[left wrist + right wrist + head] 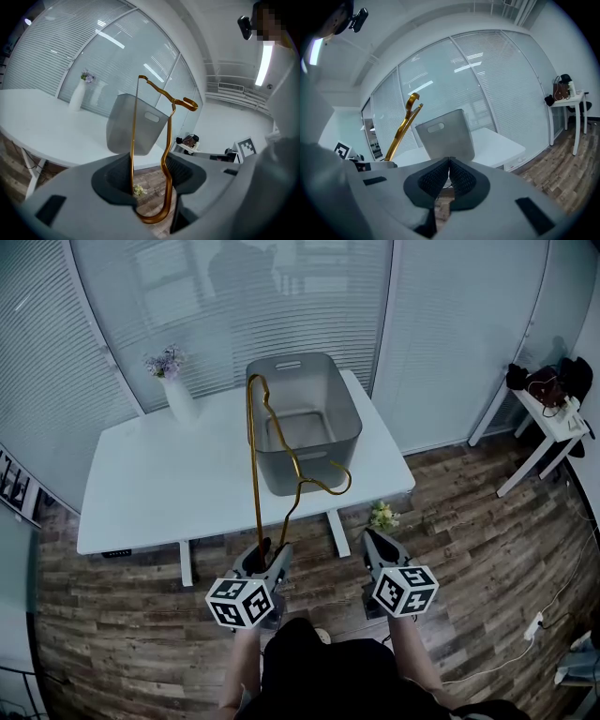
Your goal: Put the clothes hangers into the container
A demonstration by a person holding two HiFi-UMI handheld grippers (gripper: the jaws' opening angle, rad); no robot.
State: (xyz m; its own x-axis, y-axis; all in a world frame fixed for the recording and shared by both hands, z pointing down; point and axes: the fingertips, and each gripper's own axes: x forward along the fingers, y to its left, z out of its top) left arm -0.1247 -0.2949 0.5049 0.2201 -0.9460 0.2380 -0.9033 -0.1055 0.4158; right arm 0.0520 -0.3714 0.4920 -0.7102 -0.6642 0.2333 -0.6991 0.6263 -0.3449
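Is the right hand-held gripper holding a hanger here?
No: the right hand-held gripper is shut on nothing; the gold hanger is in the left hand-held gripper.

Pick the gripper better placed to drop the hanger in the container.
Left. The left gripper grips the hanger, with the container straight ahead of it. The right gripper is shut and empty.

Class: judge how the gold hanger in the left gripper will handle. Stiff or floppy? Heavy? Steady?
Probably stiff: the hanger stands up from the left gripper unsagging. Likely light: thin wire. May pivot, held at one end.
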